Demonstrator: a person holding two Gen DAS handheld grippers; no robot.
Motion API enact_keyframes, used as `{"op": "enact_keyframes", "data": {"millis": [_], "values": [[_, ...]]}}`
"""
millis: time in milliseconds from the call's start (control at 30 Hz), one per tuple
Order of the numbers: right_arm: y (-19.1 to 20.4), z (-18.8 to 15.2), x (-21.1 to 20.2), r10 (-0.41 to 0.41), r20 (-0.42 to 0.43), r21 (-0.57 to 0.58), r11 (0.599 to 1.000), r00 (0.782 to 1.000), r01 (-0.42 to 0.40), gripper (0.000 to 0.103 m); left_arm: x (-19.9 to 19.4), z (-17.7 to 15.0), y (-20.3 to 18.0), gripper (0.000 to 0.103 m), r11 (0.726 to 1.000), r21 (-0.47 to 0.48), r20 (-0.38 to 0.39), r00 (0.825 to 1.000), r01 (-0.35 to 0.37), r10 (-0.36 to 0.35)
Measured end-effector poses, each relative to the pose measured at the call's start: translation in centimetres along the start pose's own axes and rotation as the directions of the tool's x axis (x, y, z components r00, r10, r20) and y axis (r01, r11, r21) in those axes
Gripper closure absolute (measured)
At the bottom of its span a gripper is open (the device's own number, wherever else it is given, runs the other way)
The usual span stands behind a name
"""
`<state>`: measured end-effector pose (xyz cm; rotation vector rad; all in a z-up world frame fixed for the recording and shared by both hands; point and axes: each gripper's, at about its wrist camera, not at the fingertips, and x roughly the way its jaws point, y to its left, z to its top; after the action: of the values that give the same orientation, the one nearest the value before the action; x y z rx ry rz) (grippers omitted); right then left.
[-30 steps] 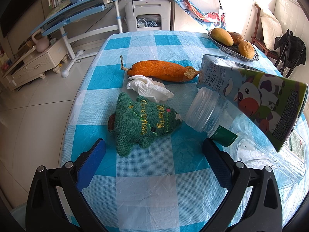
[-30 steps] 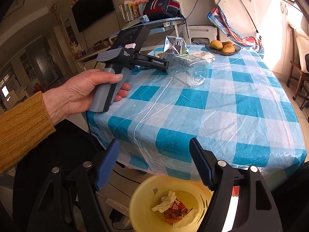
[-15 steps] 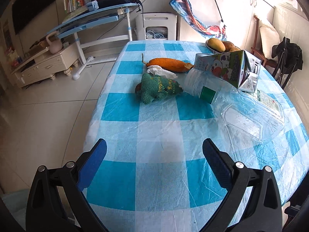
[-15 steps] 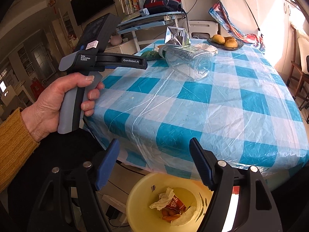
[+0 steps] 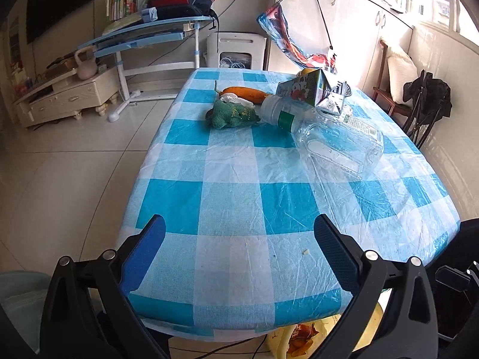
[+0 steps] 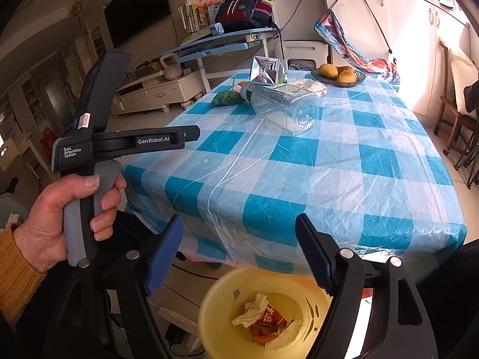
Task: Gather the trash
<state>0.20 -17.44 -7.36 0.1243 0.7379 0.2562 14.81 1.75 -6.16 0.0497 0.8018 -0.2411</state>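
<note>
Jaws of the right gripper (image 6: 239,251) stand wide with nothing between them, and they have just been opening a touch further. Directly below them sits a yellow bin (image 6: 215,308) on the floor, holding crumpled tissue (image 6: 251,312), a red wrapper (image 6: 271,317) and orange scraps. Just past the fingertips is the near edge of the table (image 6: 344,179) in its blue-and-white checked cloth. To the left of this gripper a hand (image 6: 57,218) in a mustard sleeve grips the handle of the left gripper (image 5: 239,239), which also stands wide and empty above the near end of the cloth.

Well ahead of both grippers, toward the far half of the table, lies a clear plastic bottle (image 5: 335,137) on its side, its capped neck pointing away. Touching its far side is a milk carton (image 5: 311,91), tipped over. Left of the bottle's neck lies a green knitted toy (image 5: 232,115), then a crumpled white tissue (image 5: 232,98) just behind it, then an orange gourd-like vegetable (image 5: 245,92). Farthest off, at the table's far end, a dish of fruit (image 6: 338,73) shows in the right wrist view.
</note>
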Motion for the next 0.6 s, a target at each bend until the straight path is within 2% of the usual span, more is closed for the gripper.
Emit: {"op": "enact_keyframes", "data": {"millis": [600], "values": [[-1.2,2.8,-1.2,-0.015,0.042,0.069,0.998,0.999,0.012,0.029,-1.5,-1.9,-0.1,0.007,1.0,-0.009,0.03,0.999,0.014,-0.013]]}}
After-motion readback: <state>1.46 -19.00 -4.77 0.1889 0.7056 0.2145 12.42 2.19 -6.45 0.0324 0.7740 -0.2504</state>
